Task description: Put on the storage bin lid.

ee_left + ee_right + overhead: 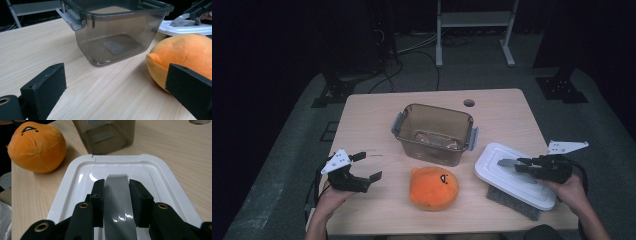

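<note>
Left hand (329, 200) enters from the lower left of the high view, forearm angled up and slightly right. Left gripper (366, 166) sits just above it, jaws spread wide and pointing right; nothing between them. In the left gripper view the two black jaws stand at the lower left and lower right corners, far apart.

Right hand (573, 192) enters from the lower right, forearm angled up and left. Right gripper (511, 165) points left, jaws close together. In the right gripper view they are clamped on a grey handle (117, 195), one jaw on each side, touching it.
</note>
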The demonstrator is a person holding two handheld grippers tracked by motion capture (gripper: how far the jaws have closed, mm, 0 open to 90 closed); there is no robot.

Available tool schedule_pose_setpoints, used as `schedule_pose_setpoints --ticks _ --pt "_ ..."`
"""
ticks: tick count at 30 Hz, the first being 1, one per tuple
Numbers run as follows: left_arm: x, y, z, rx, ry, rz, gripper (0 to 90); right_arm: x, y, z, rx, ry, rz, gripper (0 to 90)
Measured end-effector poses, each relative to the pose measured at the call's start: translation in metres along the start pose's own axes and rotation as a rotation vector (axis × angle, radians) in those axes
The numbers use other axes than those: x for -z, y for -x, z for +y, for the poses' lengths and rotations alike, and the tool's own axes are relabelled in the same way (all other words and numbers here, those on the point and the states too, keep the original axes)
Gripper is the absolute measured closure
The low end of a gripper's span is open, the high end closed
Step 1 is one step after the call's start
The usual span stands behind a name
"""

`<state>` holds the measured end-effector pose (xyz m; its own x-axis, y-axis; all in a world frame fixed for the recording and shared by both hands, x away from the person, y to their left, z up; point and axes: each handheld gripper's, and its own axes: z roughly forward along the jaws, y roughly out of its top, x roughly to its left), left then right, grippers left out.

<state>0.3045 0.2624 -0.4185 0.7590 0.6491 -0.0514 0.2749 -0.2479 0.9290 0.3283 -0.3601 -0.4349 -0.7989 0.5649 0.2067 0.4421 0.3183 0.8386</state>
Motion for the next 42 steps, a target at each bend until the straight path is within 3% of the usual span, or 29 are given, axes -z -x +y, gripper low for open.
schedule_pose_setpoints --ticks 26,31,42 --pt "0.001 0.0 0.0 -0.001 0.003 0.001 2.7 -0.012 0.001 -0.008 -0.019 -0.019 0.019 64.5" --pt "0.001 0.001 0.001 -0.001 0.002 0.001 2.7 -0.01 0.001 -0.007 -0.034 -0.006 0.023 57.2" --pt "-0.001 0.002 0.0 0.0 -0.003 0.0 2.7 -0.004 -0.019 0.021 0.038 0.026 0.032 47.8"
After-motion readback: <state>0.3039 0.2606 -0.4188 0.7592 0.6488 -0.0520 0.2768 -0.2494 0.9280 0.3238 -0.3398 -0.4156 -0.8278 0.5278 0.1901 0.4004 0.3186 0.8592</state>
